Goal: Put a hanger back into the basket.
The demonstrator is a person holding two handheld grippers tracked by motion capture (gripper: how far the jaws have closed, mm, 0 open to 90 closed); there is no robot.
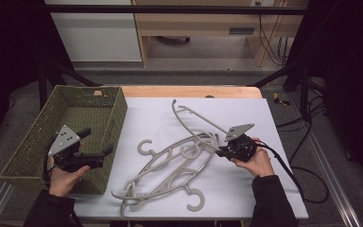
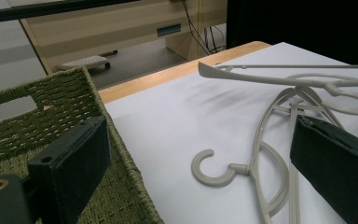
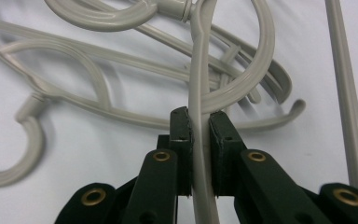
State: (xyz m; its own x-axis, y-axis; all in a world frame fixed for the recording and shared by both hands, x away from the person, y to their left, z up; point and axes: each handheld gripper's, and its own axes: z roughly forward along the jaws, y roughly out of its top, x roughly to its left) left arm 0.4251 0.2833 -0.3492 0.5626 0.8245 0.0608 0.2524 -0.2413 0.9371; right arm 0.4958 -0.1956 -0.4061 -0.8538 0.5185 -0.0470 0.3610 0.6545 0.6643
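Clearly, the right gripper view shows the right gripper (image 3: 199,128) clamped on the thin arm of a grey hanger (image 3: 200,84), a grip that the high view gives merely as the gripper (image 1: 223,150) meeting the hanger (image 1: 196,118) tilted above the pile of hangers (image 1: 170,172) on the white table (image 1: 246,189). Further left, the left gripper (image 1: 97,146) hangs with jaws wide apart over the right wall of the green woven basket (image 1: 38,137), and its own view shows the basket (image 2: 51,107) beside a hook (image 2: 209,168) of the pile; what the high view shows of the basket's floor is bare.

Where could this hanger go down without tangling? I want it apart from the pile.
Bare white sheet lies between the basket and the hanger pile, and along the right edge. The middle is crowded with hangers. The basket's floor is also free. The right gripper grips one hanger.
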